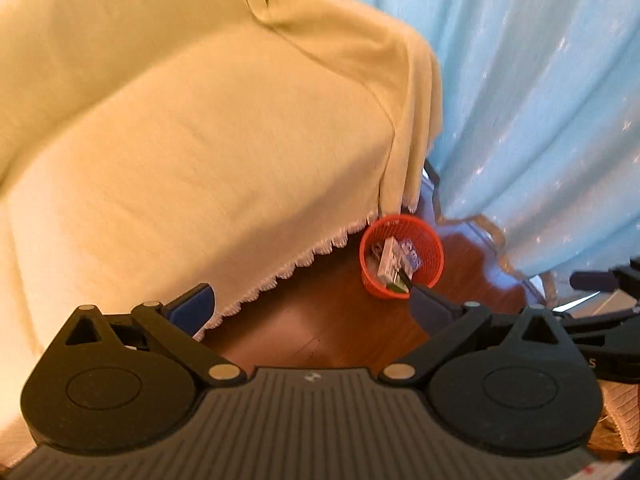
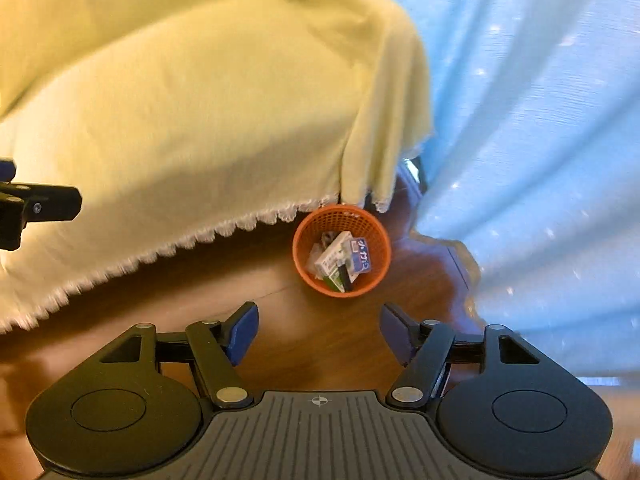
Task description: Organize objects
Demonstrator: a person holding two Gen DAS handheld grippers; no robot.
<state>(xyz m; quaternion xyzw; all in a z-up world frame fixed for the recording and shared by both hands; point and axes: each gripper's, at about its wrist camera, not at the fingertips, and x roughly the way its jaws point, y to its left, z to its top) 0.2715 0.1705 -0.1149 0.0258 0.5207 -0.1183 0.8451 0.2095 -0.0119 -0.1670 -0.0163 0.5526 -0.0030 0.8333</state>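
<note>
Both grippers, left (image 1: pixel 312 304) and right (image 2: pixel 319 328), are hovering with blue-padded fingers (image 2: pixel 244 330) spread wide, gripping nothing. Beyond them we are seeing a round orange mesh basket (image 2: pixel 316 222) standing on the glossy wooden floor (image 2: pixel 312 344), holding small boxes (image 2: pixel 334 258) and packets. Behind, a soft yellow scalloped-edged blanket (image 1: pixel 200 140) is draping; pale blue curtains (image 1: pixel 540 100) are hanging right. Only our left view is catching the right gripper's arm.

- The wooden floor (image 2: pixel 328 344) is reddish-brown and glossy.
- An orange mesh basket (image 2: pixel 342 216) stands upright on the floor, just beside the hanging edge of a yellow cloth (image 2: pixel 200 92).
- Small boxes and packets (image 2: pixel 340 258) lie jumbled inside the basket.
- A light blue curtain (image 2: pixel 540 160) reaches down to the floor near the basket.
</note>
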